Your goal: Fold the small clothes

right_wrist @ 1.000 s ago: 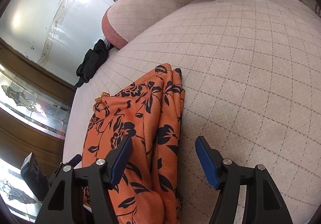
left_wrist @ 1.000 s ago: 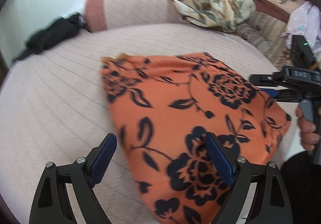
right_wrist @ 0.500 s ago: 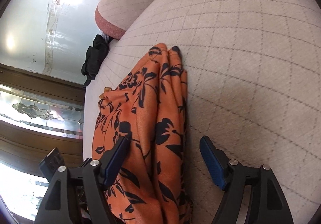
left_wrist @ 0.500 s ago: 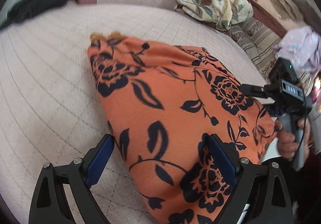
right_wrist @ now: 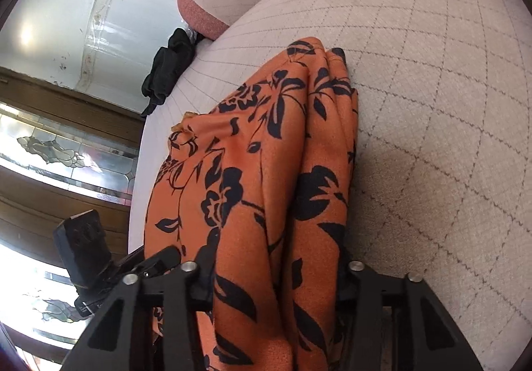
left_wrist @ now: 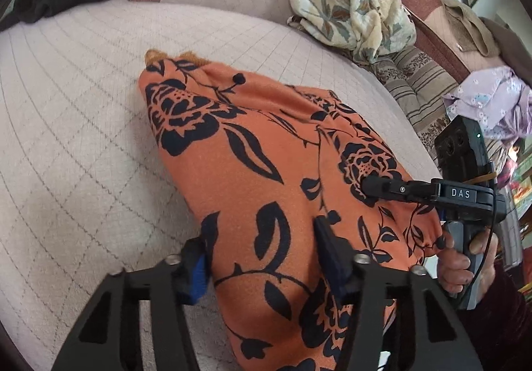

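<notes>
Both claws now closing on orange floral garment (left_wrist: 266,178), apparently gripped, lengthwise pointing away.

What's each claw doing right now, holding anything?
Left claw: closing on the near edge of the orange floral garment, fabric between its fingers.
Right claw: closing on the same garment's bunched edge, fabric between its fingers.

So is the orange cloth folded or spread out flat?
Folded. The orange cloth lies doubled in stacked layers along its right edge on the sofa.
</notes>
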`<state>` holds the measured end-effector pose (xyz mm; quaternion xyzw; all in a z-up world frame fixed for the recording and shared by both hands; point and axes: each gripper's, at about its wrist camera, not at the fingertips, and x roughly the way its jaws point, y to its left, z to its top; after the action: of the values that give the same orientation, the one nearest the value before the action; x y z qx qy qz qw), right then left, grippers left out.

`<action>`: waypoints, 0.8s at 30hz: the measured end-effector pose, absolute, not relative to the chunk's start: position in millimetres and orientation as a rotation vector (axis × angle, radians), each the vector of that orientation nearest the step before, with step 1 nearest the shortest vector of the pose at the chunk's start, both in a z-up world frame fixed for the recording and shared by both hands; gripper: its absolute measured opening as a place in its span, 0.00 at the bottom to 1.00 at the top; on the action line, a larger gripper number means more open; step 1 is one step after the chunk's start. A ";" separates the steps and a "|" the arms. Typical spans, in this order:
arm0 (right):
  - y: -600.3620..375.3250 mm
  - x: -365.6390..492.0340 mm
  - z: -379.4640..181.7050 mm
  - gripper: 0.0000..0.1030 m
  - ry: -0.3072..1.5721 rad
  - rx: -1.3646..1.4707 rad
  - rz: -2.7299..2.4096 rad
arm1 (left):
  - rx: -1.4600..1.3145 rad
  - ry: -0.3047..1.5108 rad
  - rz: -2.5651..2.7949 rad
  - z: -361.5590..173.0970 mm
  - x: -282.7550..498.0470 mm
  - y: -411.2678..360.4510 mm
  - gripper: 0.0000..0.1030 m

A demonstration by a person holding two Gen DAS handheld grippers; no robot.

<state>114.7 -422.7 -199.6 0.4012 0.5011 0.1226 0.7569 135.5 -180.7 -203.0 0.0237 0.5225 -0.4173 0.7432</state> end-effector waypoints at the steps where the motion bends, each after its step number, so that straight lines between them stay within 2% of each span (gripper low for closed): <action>1: -420.6 114.4 -197.2 0.42 1.086 0.855 0.258 | 0.061 1.132 -0.912 -200.6 134.2 -181.6 0.48; 4: -412.5 112.7 -182.9 0.38 1.040 0.781 0.243 | 0.073 1.098 -0.903 -193.7 132.8 -181.5 0.44; 9: -401.1 115.0 -165.4 0.36 0.973 0.720 0.251 | 0.118 1.024 -0.853 -177.8 132.2 -172.8 0.43; 16: -379.5 133.0 -146.7 0.36 0.885 0.701 0.288 | 0.064 0.909 -0.719 -158.1 141.2 -149.2 0.43; 24: -349.3 156.8 -146.2 0.36 0.875 0.718 0.325 | 0.045 0.886 -0.588 -152.1 147.7 -132.2 0.43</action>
<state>156.8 -349.3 -146.2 0.3386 0.4125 0.1531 0.8317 147.7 -132.2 -152.1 0.0215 0.4226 -0.2802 0.8617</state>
